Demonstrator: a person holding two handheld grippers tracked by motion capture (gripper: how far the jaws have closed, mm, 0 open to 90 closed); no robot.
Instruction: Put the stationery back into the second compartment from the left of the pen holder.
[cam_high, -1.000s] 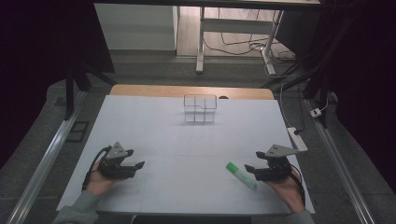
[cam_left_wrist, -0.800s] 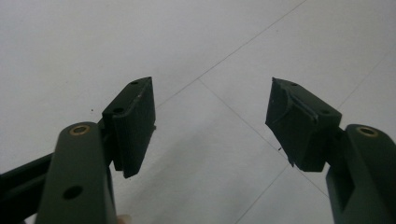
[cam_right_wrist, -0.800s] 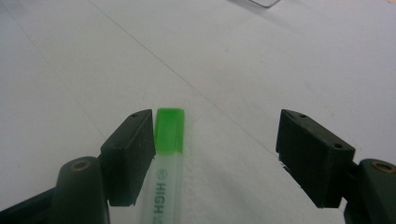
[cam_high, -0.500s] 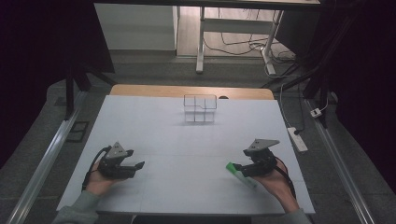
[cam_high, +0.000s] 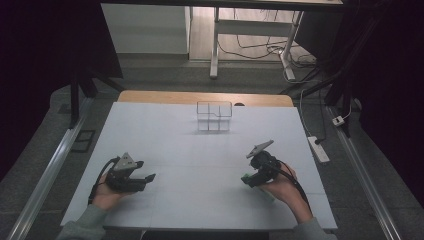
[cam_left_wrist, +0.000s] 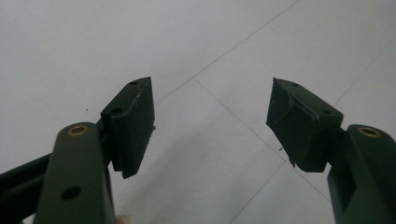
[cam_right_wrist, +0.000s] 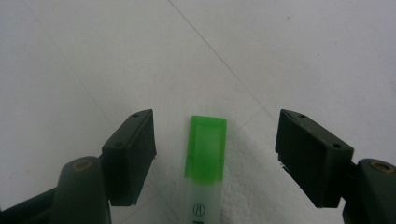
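Spreading across most of the high view, the white counter (cam_high: 200, 165) carried little; a clear compartmented box (cam_high: 214, 116) stood near its far edge, well apart from both hands; the left tongs (cam_high: 145, 179) lay low over bare counter near the front left corner, jaws standing wide with nothing between them; the right tongs (cam_high: 248, 180) were near the front right, angled down over a highlighter (cam_right_wrist: 205, 158) with a green cap, which lay flat on the counter; in the right gripper view the pen lay between the two pads (cam_right_wrist: 133, 154), touching neither, so those jaws stood open too, straddling it. By my reading the work was at its very start: the approach to the highlighter looked done, the grip not yet made; closing on the pen, lifting it and carrying it, probably to the clear box, all remained.
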